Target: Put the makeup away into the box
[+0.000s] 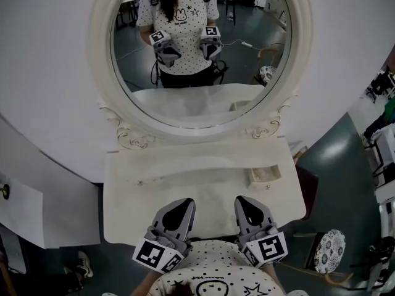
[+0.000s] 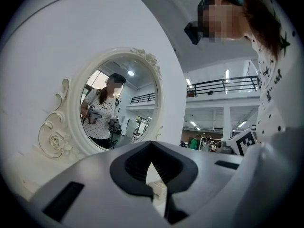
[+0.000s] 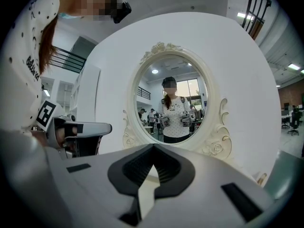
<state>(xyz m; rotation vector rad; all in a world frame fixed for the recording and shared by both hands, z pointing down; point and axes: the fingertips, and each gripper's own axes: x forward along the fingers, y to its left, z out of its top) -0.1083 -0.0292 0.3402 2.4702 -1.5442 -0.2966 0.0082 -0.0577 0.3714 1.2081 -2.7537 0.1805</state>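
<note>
A small open cream box point(image 1: 264, 176) sits at the right of the white vanity table point(image 1: 142, 208); what it holds is too small to tell. No loose makeup shows on the tabletop. My left gripper point(image 1: 182, 203) point(image 2: 152, 150) and right gripper point(image 1: 244, 201) point(image 3: 153, 151) hover side by side over the table's front edge, pointing toward the mirror. Both have their jaws together with nothing between them. The box lies ahead and to the right of the right gripper. From the right gripper view, the left gripper point(image 3: 80, 129) appears at the left.
An oval mirror point(image 1: 200, 48) in an ornate cream frame stands at the back of the table and reflects the person and both grippers. A white wall panel point(image 1: 49, 103) rises behind it. A round patterned stool point(image 1: 327, 250) stands on the floor at the right.
</note>
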